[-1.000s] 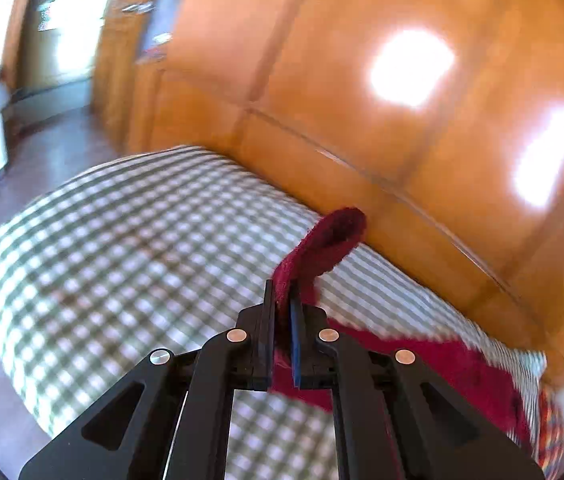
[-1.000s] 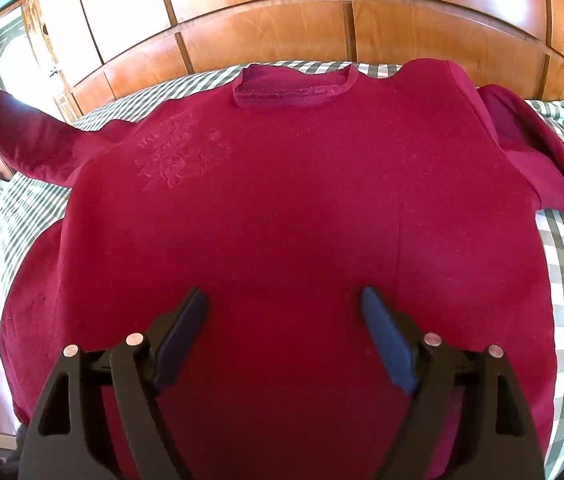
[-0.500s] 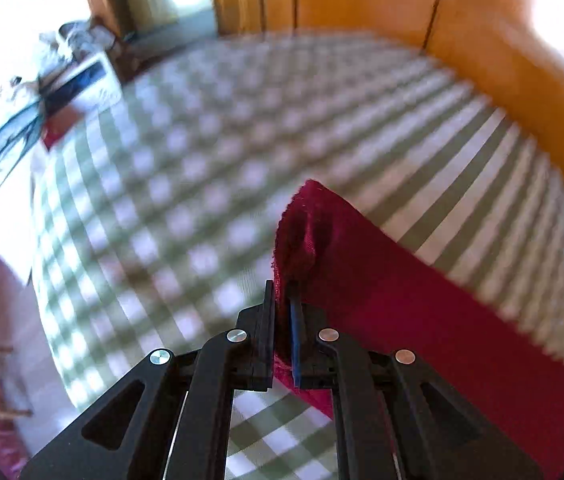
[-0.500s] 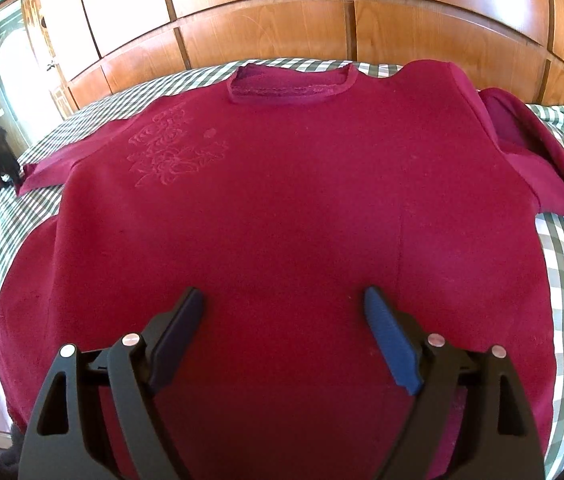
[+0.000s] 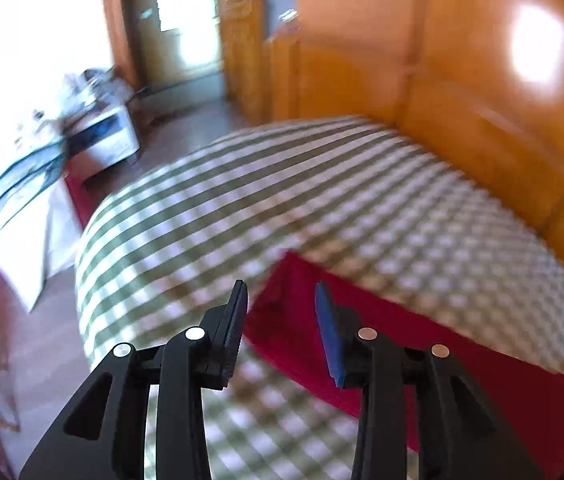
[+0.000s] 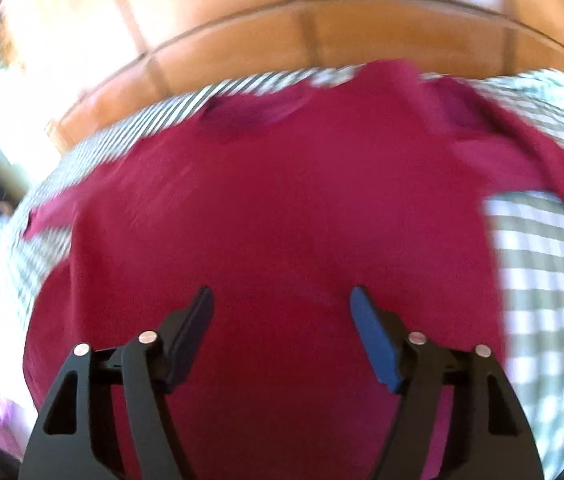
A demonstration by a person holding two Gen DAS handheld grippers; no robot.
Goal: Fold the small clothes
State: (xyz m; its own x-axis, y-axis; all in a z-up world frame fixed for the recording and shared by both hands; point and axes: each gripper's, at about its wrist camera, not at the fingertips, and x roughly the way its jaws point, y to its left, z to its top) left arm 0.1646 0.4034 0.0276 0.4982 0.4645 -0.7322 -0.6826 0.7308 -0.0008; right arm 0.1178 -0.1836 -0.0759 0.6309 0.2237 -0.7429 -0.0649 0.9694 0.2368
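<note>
A dark red long-sleeved sweater point(image 6: 282, 208) lies flat on a green-and-white checked bedspread point(image 6: 541, 280), neckline point(image 6: 254, 112) toward the headboard. Its left sleeve point(image 5: 361, 320) lies stretched out flat on the spread. My left gripper point(image 5: 282, 300) is open and empty just above the sleeve's cuff end. My right gripper point(image 6: 282, 304) is open and empty, hovering over the lower middle of the sweater's body. The right sleeve point(image 6: 521, 160) lies bunched at the far right. Both views are blurred.
A polished wooden headboard point(image 6: 321, 32) runs along the far side of the bed point(image 5: 242, 200). In the left wrist view, the bed's edge drops to a wood floor with a low white cabinet point(image 5: 110, 140) and a bright doorway point(image 5: 186, 20) beyond.
My left gripper has opened and let go of the sleeve cuff, which now lies flat on the bedspread. The right gripper stays open and has shifted slightly, blurring its view.
</note>
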